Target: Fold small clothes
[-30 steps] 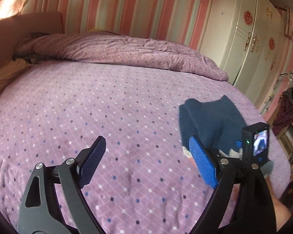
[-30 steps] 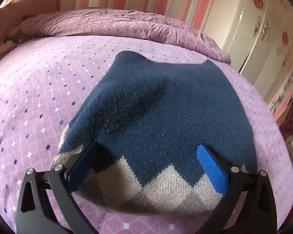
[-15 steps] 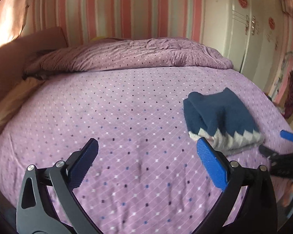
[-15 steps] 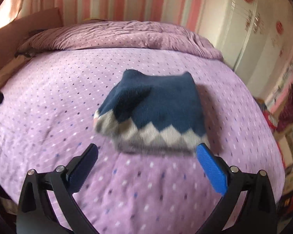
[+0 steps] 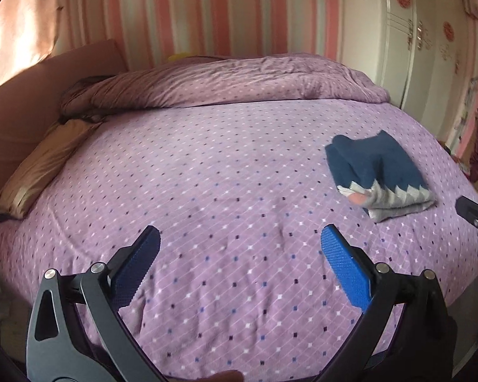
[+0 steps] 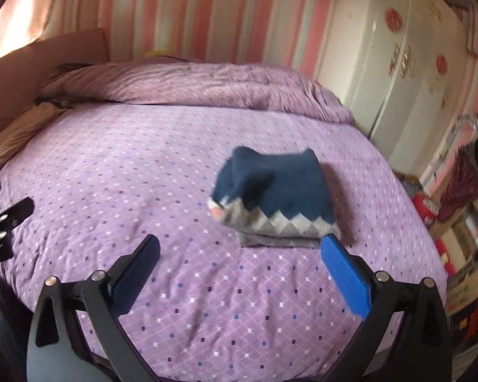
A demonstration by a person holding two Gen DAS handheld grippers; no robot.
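Observation:
A folded navy knit garment (image 5: 374, 172) with a grey-and-white zigzag hem lies on the right part of the purple bed (image 5: 207, 191). The same garment (image 6: 277, 194) sits ahead of my right gripper (image 6: 239, 254), clear of its fingers. That gripper is open and holds nothing. My left gripper (image 5: 239, 254) hovers over bare bedspread well to the left of the garment, jaws wide open and empty. Part of the right gripper (image 5: 474, 219) shows at the right edge of the left wrist view. Part of the left gripper (image 6: 3, 219) shows at the left edge of the right wrist view.
A bunched purple duvet (image 5: 226, 82) lies along the head of the bed, with a tan pillow (image 5: 44, 165) at the left. A white wardrobe (image 6: 404, 73) stands to the right. Shelves with clutter (image 6: 462, 216) sit beyond the bed's right edge.
Both grippers pulled back and up from the garment, which now lies folded and looks smaller. The right gripper's fingers, earlier around its hem, are clear of it. The left jaws opened wider.

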